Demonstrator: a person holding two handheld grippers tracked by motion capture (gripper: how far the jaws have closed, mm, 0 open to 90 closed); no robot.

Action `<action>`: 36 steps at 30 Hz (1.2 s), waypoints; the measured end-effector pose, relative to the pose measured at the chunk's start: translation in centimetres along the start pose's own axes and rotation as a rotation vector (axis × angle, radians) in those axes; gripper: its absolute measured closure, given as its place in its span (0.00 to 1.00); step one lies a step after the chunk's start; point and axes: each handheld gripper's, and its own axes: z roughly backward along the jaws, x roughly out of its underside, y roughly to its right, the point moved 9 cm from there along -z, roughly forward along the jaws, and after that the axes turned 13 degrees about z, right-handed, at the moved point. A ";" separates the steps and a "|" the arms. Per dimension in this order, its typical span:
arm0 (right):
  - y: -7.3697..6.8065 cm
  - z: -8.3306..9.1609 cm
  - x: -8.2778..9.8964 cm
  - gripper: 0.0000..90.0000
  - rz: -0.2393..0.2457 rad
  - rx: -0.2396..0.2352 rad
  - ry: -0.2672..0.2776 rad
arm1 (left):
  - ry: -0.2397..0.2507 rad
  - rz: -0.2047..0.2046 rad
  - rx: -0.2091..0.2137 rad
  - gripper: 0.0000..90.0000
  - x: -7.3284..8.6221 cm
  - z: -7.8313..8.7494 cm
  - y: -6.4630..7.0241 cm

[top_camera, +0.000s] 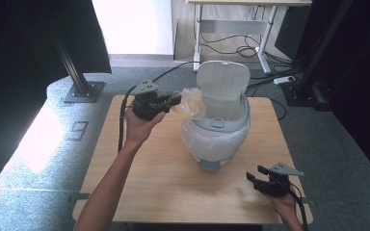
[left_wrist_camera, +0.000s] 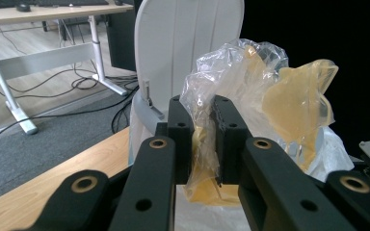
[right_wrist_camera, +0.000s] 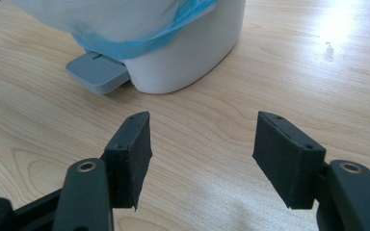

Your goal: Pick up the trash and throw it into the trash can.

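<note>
Left gripper (top_camera: 172, 102) pinches crumpled plastic wrapper (top_camera: 191, 104) over bin (top_camera: 219, 139) rim at 10 o'clock, lid up. Looks like drop step: move over opening, release. Right gripper (top_camera: 256, 178) wide open, empty, bench (top_camera: 164, 178) 5 o'clock.

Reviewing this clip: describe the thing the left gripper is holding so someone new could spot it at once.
Start at the white pedal bin in the middle of the wooden table, its lid up. At its left rim, the left gripper pinches a crumpled plastic wrapper. It alone is clear with yellowish patches, unlike the bin's white liner.
</note>
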 end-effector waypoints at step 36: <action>-0.5 0.1 0.9 0.42 0.015 -0.003 -0.026 | -0.035 -0.006 0.029 0.88 -2.4 -6.6 1.6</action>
